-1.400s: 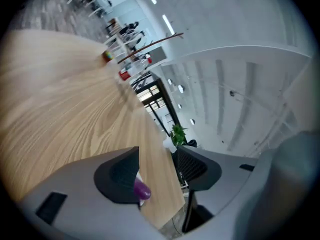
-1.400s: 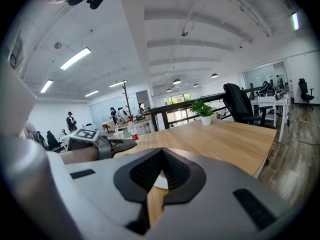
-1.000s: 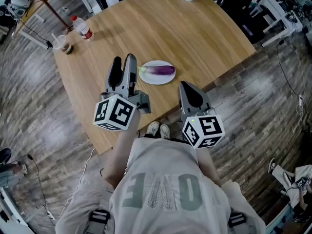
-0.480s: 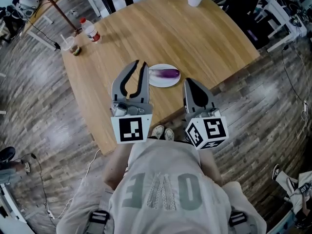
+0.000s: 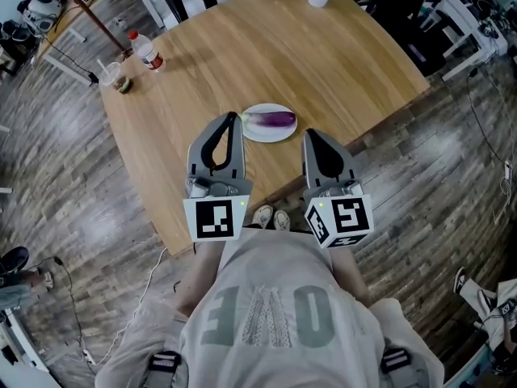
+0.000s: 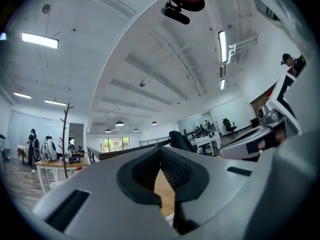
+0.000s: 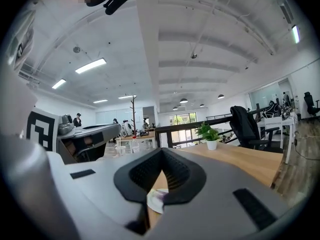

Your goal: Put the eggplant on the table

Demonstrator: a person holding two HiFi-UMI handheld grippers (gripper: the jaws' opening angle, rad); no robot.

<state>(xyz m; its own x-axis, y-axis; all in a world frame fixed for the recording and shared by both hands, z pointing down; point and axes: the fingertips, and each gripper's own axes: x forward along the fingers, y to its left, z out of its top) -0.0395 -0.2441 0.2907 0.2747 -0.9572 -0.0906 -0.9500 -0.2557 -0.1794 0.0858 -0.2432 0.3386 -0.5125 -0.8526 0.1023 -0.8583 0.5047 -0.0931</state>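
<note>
Over the table's near edge, the left gripper and the right gripper both hang with jaws closed on nothing. Just beyond them the eggplant lies on a white plate standing on the wooden table. It rests on the plate, not the bare wood, so moving it there appears to remain.
</note>
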